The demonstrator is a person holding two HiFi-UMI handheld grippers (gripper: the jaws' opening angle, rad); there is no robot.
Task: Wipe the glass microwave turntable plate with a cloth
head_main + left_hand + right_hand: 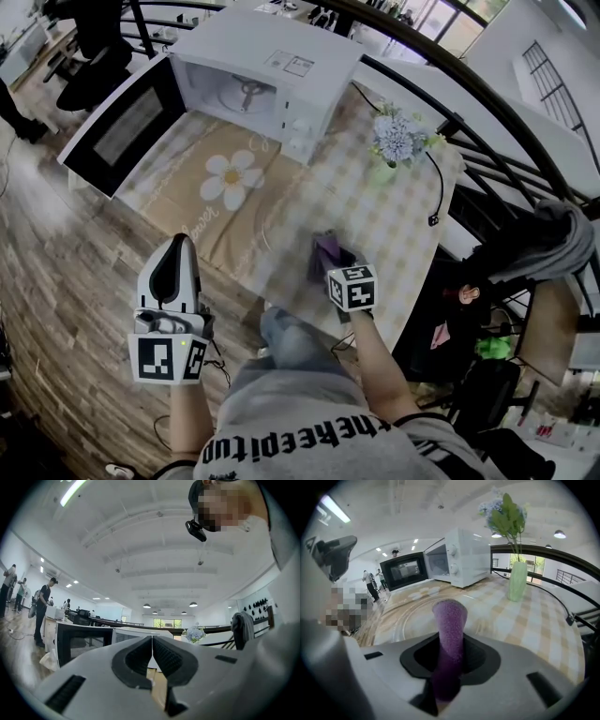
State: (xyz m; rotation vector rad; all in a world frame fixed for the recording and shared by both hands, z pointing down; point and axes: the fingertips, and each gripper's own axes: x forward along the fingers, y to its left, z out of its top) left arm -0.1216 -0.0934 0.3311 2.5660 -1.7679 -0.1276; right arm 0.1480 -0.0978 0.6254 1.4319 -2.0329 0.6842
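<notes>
The right hand-held gripper (450,656) is clenched on a purple cloth (450,616), which stands up as a narrow fold between its jaws. Just in front of it, the glass turntable plate (405,616) lies flat on the worktop (412,234), which has a checked cover; in the head view this is near the middle of the frame. The cloth is at the near edge of the plate, but I cannot tell if it touches the glass.

The left hand-held gripper (178,246) is at the lower left of the head view, over the wooden floor (56,281). Its jaws are pressed together with nothing between them.

The white microwave (272,75) stands at the top of the frame with its door (117,127) open. A green vase of flowers (392,150) stands to its right.
</notes>
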